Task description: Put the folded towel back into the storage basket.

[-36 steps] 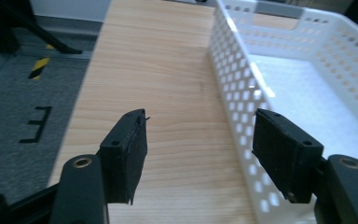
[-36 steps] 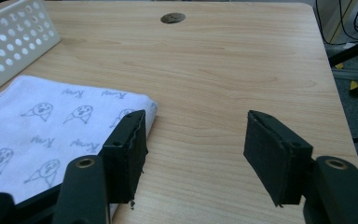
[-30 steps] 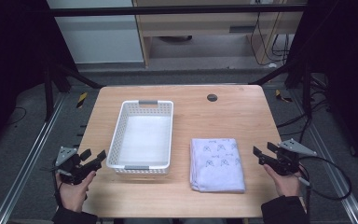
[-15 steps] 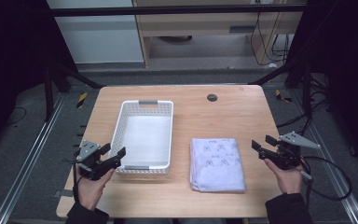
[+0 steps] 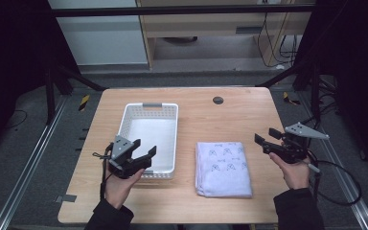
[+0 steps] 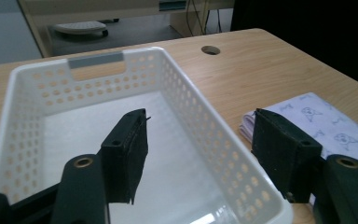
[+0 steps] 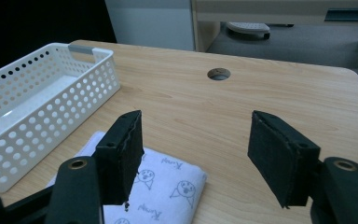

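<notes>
— Folded cloth [image 5: 224, 167] first: where does it lie?

— Right of centre in the high view, low on the wooden table [image 5: 230, 117]. It is pale lilac with small printed faces and lettering, folded into a thick rectangle, flat on the wood. In the right gripper view it sits at the lower left, partly behind that gripper's left jaw; in the left gripper view its corner shows at the right edge.

— And the basket?

— A white perforated plastic basket [image 5: 148, 136] stands left of centre, just beside the cloth with a strip of bare wood between them. It has a grey handle tab on its far rim and nothing inside.

— The left gripper [image 5: 141, 153]?

— At the lower left of the high view, held in the person's left hand [image 5: 120, 184], over the basket's near end. Its jaws stand wide apart and hold nothing; in the left gripper view one jaw hangs above the basket floor and the other over the near right wall.

— The right gripper [image 5: 267, 140]?

— At the right, near the table's right edge, held in the right hand [image 5: 294, 170], apart from the cloth. Its jaws are also spread wide and empty, above bare wood. A cable [image 5: 345, 184] trails off it beyond the table.

— Anything else on the table?

— A round cable hole [image 5: 217, 100] toward the top of the tabletop.
</notes>
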Available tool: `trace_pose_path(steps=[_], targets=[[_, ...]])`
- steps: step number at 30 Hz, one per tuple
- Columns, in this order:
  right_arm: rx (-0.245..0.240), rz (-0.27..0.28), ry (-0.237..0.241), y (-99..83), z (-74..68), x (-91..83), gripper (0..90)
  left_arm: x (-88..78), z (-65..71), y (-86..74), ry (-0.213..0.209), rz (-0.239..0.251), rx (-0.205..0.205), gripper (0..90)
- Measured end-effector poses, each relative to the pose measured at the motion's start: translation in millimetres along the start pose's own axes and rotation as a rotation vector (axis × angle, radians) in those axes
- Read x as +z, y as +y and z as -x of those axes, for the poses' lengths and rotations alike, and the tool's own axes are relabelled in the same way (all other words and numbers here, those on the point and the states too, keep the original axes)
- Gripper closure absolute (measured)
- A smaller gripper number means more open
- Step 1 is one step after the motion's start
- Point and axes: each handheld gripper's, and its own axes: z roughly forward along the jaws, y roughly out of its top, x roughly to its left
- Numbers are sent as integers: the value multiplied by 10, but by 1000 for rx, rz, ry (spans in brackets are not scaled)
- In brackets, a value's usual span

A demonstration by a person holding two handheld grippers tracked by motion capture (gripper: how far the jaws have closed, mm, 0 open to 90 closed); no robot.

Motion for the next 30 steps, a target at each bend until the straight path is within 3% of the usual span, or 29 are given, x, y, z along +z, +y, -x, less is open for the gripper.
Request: trace_pose_path(steps=[6, 13, 30], targets=[[-11, -18, 9, 2, -12, 98, 381, 161, 246, -2, -52, -14, 24, 353], [-17, -33, 13, 6, -12, 184, 379, 314, 483, -32, -84, -42, 49, 365], [-47, -80, 20, -63, -51, 328, 363, 578, 942, -181, -112, -129, 121, 363]])
